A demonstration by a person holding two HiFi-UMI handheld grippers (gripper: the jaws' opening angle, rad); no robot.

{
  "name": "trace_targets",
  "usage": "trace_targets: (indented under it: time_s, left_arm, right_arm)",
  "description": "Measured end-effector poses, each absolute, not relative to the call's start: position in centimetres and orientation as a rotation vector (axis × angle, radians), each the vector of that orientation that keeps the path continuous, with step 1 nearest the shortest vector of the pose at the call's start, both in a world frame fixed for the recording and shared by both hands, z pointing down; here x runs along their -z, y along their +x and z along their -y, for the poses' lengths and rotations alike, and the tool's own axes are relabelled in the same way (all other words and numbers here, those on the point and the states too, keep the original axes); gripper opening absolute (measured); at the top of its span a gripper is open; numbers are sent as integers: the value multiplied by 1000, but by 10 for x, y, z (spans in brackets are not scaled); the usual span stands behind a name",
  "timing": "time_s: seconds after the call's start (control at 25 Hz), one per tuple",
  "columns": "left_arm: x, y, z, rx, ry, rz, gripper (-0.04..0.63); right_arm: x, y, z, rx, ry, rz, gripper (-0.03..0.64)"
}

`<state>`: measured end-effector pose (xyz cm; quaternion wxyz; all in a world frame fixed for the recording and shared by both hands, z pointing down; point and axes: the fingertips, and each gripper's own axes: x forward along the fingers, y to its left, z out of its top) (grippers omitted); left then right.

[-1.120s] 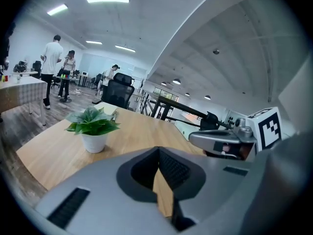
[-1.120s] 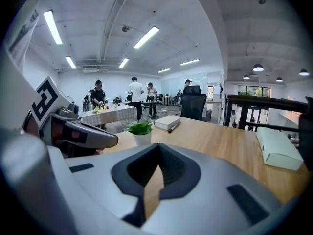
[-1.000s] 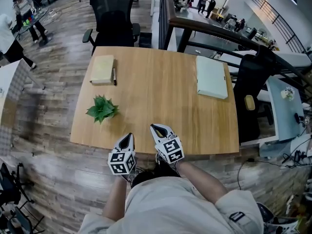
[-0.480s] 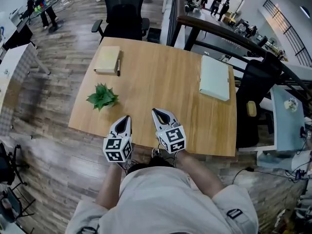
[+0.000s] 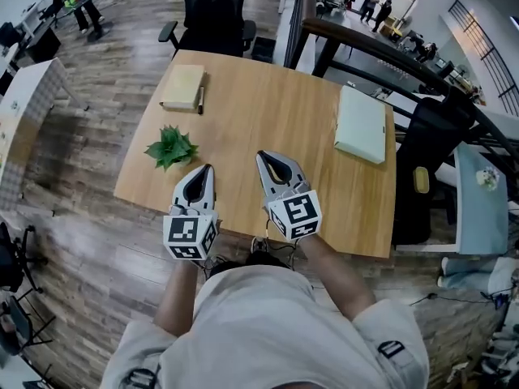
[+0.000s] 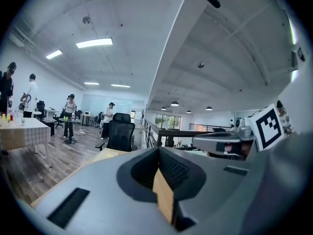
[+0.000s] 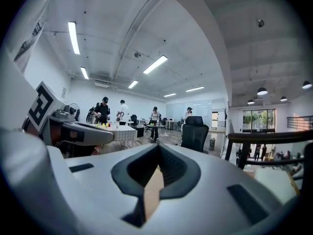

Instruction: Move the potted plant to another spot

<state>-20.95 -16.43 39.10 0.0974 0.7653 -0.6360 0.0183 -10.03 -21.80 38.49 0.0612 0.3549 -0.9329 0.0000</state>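
Open-plan office: wooden desk [image 5: 268, 128], black swivel chair [image 5: 212, 19], ceiling strip lights [image 6: 94, 43].

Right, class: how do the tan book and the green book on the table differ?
The tan book is smaller than the green book. The tan book lies at the far left, the green book at the right edge. A pen lies beside the tan book, none beside the green book. Both lie flat and closed on the table.

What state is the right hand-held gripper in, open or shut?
Shut. In its own view, the jaws of the right hand-held gripper meet at their tips, with nothing held between them.
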Motion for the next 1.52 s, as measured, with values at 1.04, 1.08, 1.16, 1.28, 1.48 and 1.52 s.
trace_targets:
  time_s: [1.04,1.08,1.16,1.28,1.48,1.52]
  left_arm:
    - [-362,-201,160,-21,2288,1960,12]
    - [-362,-201,160,-20,2288,1959,12]
    - [-362,-201,159,-18,2287,1959,12]
    - [-362,-200,158,-20,2287,1959,11]
    - [-361,-200,157,-19,2286,1961,12]
    - [-362,-200,157,-21,2285,1960,11]
  right_arm:
    - [-352,-90,219,76,1110,2864,3]
    - [-352,-90,218,78,1109,2863,3]
    - [-352,-89,218,81,1110,2862,3]
    - [-350,-88,217,93,1108,2864,3]
    - [-350,-88,215,96,1106,2861,3]
    - [-350,-88,215,94,1106,2859,3]
